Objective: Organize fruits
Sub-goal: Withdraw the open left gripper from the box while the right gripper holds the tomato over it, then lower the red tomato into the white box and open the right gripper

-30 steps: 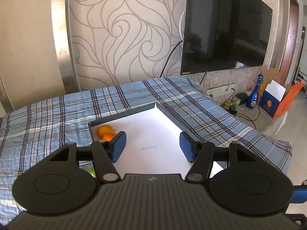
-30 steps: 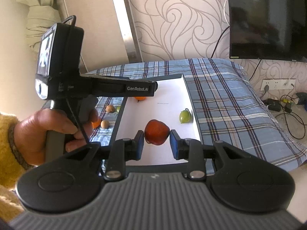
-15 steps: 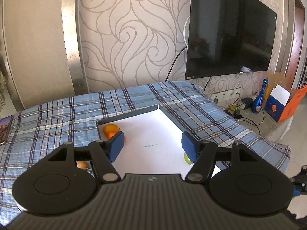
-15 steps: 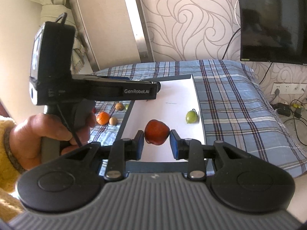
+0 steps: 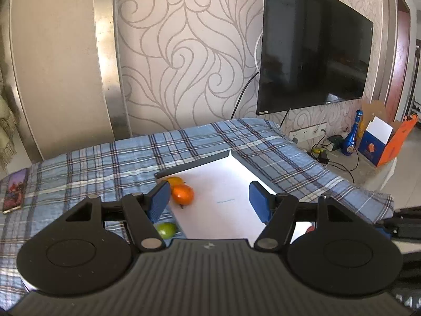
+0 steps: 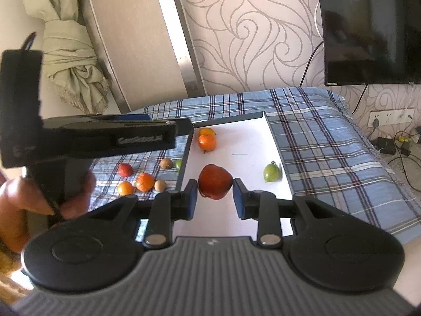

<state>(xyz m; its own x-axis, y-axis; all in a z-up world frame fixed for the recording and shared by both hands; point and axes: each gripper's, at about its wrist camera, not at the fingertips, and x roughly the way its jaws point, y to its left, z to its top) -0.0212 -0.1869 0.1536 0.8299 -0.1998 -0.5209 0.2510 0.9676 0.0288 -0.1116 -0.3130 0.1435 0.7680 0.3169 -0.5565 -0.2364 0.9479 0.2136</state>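
Note:
My right gripper (image 6: 214, 193) is shut on a red apple (image 6: 214, 185) and holds it above the near part of a white tray (image 6: 244, 137). The tray holds two oranges (image 6: 207, 142) at its far left corner and a green fruit (image 6: 271, 173) by its right wall. Several loose fruits lie on the cloth left of the tray, among them an orange (image 6: 145, 181). My left gripper (image 5: 208, 200) is open and empty above the tray's (image 5: 226, 184) left part, with an orange (image 5: 183, 194) just beyond its left finger and a green fruit (image 5: 165, 229) outside the tray.
The tray sits on a blue plaid cloth (image 6: 315, 137). A phone (image 5: 14, 193) lies at the cloth's far left. A TV (image 5: 313, 63) hangs on the wall. A blue bottle (image 5: 352, 137), a box and cables are on the floor to the right.
The left gripper has swung left and back, so the oranges and a green fruit now show by its left finger. The right gripper has risen slightly with the apple held.

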